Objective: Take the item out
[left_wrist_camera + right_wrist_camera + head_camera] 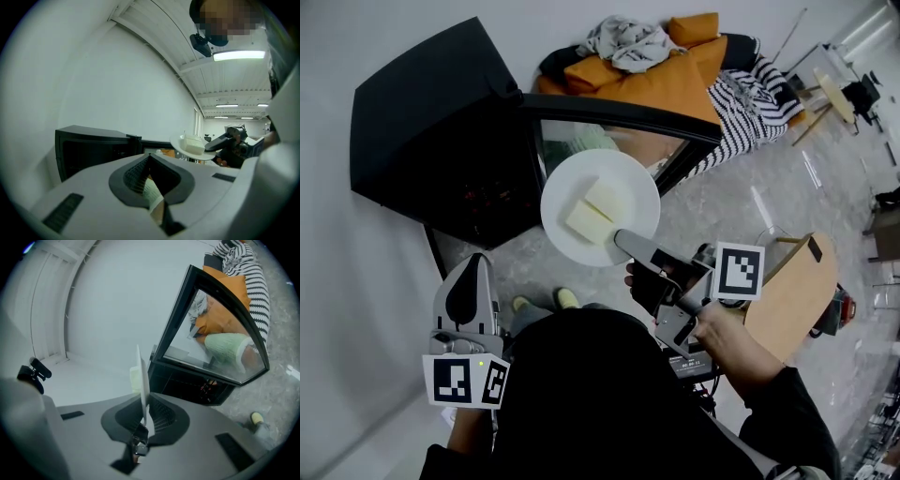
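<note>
Left claw (477, 266) sits pressed together, empty; right claw (622, 239) pinches the white plate (579, 178) by its rim.

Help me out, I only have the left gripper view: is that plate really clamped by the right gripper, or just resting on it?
Observer: Clamped. The right gripper view shows the right gripper shut on the white plate's rim.
Operator: How much is on it?
Observer: The head view shows two pale blocks side by side on it.
Operator: Is it out of the cavity?
Observer: Yes. From above, the plate is outside the black appliance, by its open glass door.
</note>
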`<action>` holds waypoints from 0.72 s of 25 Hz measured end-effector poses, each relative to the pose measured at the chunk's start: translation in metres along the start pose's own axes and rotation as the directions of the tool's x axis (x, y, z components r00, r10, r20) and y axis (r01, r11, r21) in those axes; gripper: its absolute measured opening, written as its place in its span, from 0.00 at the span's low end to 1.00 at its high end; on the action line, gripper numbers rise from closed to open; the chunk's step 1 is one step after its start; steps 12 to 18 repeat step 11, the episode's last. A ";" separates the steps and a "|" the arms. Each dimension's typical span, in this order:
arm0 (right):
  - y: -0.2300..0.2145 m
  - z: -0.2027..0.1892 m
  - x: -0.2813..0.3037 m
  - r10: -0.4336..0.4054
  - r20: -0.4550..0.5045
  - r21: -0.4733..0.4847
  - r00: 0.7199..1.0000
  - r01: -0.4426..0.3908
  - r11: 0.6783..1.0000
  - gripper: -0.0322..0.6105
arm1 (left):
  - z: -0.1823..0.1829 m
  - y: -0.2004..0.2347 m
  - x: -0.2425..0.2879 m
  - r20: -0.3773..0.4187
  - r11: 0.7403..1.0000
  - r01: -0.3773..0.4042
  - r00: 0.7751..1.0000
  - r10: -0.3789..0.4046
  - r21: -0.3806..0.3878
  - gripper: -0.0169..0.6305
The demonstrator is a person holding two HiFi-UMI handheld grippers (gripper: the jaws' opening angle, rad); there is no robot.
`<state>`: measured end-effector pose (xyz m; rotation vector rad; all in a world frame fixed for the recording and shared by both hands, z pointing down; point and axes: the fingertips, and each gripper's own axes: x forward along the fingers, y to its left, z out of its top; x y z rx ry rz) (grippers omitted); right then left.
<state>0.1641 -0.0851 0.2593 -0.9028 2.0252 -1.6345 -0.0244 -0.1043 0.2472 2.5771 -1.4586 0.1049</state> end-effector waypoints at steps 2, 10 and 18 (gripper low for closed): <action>-0.001 0.001 0.000 0.001 0.002 -0.003 1.000 -0.001 1.000 0.09 | -0.001 -0.001 0.001 -0.003 1.000 0.004 1.000 -0.004 -0.001 0.04; -0.006 0.000 -0.002 -0.005 0.007 0.005 1.000 0.005 1.000 0.09 | -0.003 -0.001 0.008 -0.008 1.000 0.012 1.000 -0.012 0.014 0.04; -0.007 0.000 -0.002 -0.006 0.007 0.005 1.000 0.006 1.000 0.09 | -0.002 -0.001 0.009 -0.007 1.000 0.013 1.000 -0.013 0.014 0.04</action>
